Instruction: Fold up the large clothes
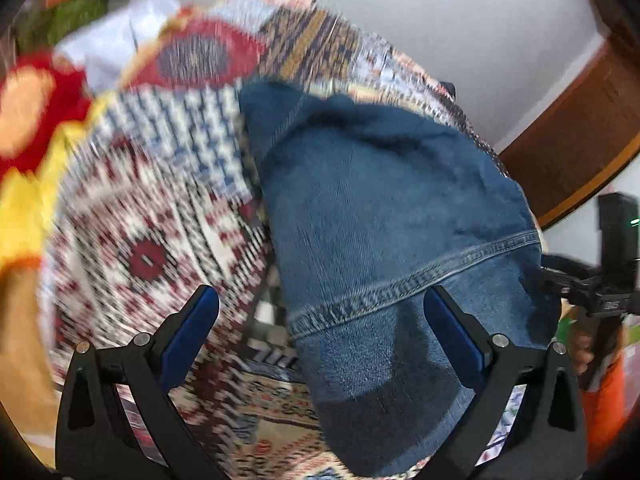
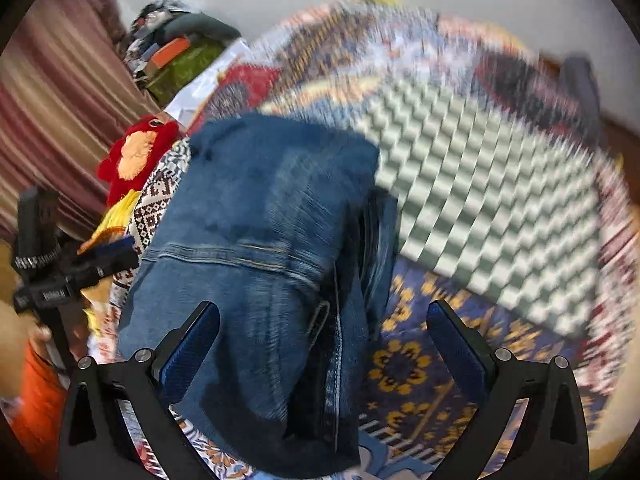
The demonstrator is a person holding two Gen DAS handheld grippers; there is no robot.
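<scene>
Blue denim jeans (image 1: 384, 216) lie folded in a long strip on a patterned bedspread (image 1: 152, 216); they also show in the right wrist view (image 2: 256, 240). My left gripper (image 1: 320, 308) is open above the jeans' near end, its right finger over the denim, its left over the bedspread. My right gripper (image 2: 322, 320) is open and empty above the jeans' near end, where a stitched seam and folded edge show. The right gripper appears at the right edge of the left wrist view (image 1: 600, 280); the left gripper appears at the left of the right wrist view (image 2: 60, 268).
A red and yellow plush toy (image 2: 136, 160) lies at the bed's left side, beside a pile of clothes (image 2: 180, 56). A striped curtain (image 2: 52, 120) hangs at left. A wooden headboard (image 1: 580, 132) is at right. Both views are blurred.
</scene>
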